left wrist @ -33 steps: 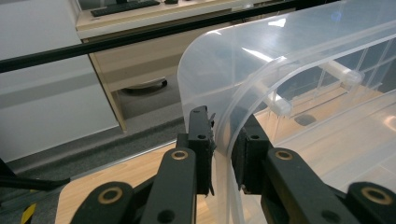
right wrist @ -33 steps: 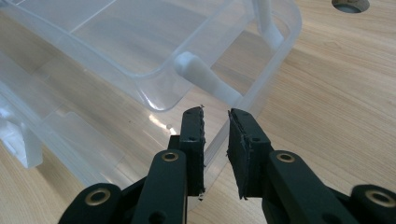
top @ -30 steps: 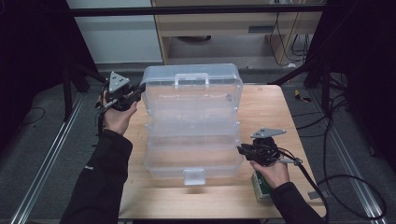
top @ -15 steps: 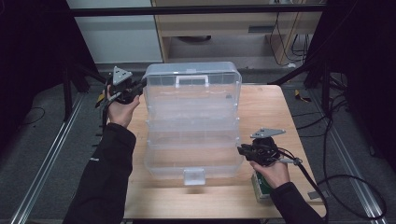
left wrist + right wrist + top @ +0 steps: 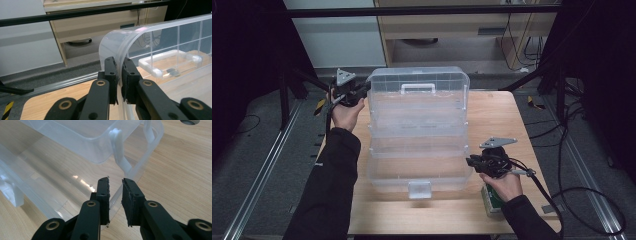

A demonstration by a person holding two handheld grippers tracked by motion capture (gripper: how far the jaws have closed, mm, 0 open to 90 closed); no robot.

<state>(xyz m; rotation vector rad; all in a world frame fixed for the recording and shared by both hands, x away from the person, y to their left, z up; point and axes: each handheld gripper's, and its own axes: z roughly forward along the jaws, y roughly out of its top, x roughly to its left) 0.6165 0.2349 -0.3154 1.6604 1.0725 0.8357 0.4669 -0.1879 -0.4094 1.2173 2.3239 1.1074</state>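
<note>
**High view: a clear storage box held open at two corners**

High view shows the clear plastic box in the middle of the wooden table, its tiers fanned out, the lid with the white handle standing at the far side. The left gripper pinches the lid's far left edge; in the left gripper view its jaws sit narrow with the curved wall clamped between them. The right gripper rests at the near right rim of the base tray; in the right gripper view the rim runs between the jaws, but I cannot tell whether they bite it or merely straddle it.

To do this step well, I judge the base should be steadied first, then the lid swung in a slow arc about its hinges, without twisting the thin wall. A green item lies by the right hand.
</note>
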